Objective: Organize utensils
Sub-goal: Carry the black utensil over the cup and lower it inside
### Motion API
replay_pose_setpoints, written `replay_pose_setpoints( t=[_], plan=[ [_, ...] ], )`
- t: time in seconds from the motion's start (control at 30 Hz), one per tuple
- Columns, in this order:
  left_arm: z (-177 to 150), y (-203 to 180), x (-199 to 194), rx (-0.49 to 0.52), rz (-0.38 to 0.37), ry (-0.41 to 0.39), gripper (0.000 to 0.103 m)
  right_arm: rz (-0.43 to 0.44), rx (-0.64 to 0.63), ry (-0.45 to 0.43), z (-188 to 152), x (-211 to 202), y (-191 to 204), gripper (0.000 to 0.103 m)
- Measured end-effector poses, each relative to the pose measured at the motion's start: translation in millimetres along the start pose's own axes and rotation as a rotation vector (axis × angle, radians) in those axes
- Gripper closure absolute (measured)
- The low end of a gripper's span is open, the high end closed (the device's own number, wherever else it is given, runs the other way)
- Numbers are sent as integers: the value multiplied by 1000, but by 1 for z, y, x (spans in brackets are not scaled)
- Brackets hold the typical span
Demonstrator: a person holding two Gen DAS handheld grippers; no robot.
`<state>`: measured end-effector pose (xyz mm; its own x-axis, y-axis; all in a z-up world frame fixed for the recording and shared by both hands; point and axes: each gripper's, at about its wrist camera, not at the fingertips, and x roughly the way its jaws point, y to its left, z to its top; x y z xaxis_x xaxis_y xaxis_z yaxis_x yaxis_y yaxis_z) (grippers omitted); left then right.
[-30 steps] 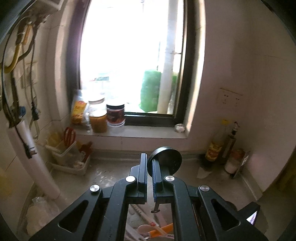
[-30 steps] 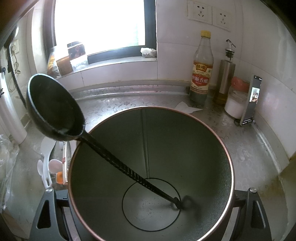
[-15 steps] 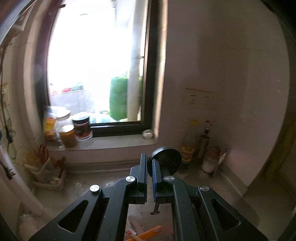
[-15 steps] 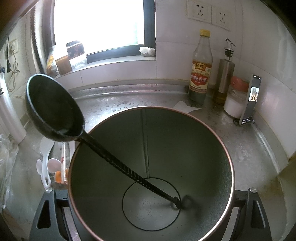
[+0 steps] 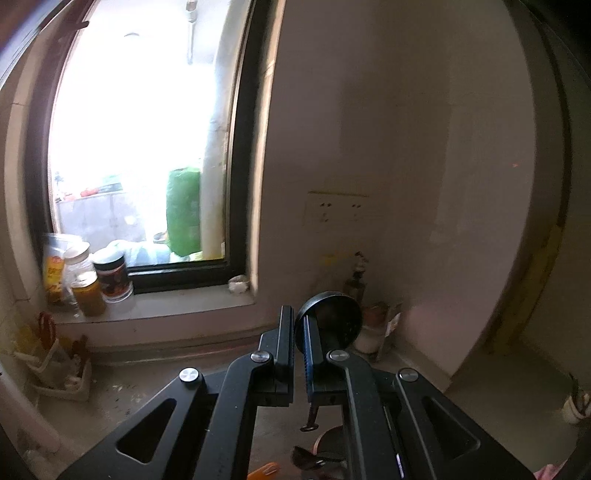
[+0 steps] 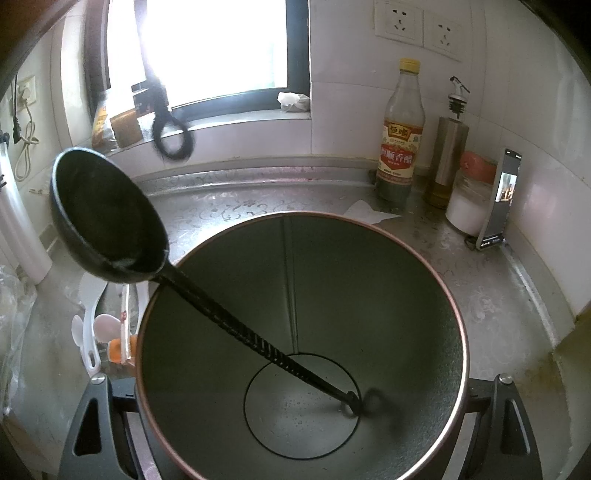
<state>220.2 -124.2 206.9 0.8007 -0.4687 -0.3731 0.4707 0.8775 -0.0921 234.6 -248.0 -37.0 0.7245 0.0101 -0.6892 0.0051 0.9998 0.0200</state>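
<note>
The left tool (image 5: 299, 347) has swung right, still gripping a ladle (image 5: 330, 319). The right tool (image 6: 299, 424) clamps the pot (image 6: 369, 280), another ladle (image 6: 107, 218) inside.

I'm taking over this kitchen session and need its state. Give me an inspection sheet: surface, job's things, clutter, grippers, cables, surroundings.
Surface: patterned steel counter, speckled and stained, with a paper scrap by the bottles.
Job's things: black ladle leaning in the round container, handle end down; second black utensil; white spoons lying left of the container.
Clutter: vinegar bottle, oil dispenser, propped phone, jars on the windowsill.
Grippers: left gripper shut on the second black utensil; right gripper clamped on the round container.
Cables: plug and cord on the left wall.
Surroundings: bright window, tiled wall with sockets.
</note>
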Motion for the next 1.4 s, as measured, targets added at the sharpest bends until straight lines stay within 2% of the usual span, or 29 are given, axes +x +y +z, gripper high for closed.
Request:
replay_pose_setpoints(
  t=[0.2, 0.37, 0.63, 0.87, 1.27, 1.37, 1.4],
  plan=[
    [-6, -7, 6, -10, -66, 30, 99, -4, -2, 0, 0, 0, 1, 13],
    [-12, -11, 14, -8, -94, 65, 99, -4, -4, 0, 0, 0, 1, 13],
    [-36, -9, 36, -24, -97, 170, 99, -1, -3, 0, 0, 0, 0, 13],
    [-59, 3, 56, -77, -80, 276, 99, 2, -3, 0, 1, 0, 0, 13],
    [-83, 1, 79, -97, -98, 409, 99, 1, -3, -1, 1, 0, 1, 13],
    [-86, 1, 84, -105, -95, 431, 93, 2, -1, -2, 1, 0, 2, 13],
    [-87, 1, 84, -112, -98, 436, 85, 1, -2, -3, 2, 1, 2, 13]
  ],
)
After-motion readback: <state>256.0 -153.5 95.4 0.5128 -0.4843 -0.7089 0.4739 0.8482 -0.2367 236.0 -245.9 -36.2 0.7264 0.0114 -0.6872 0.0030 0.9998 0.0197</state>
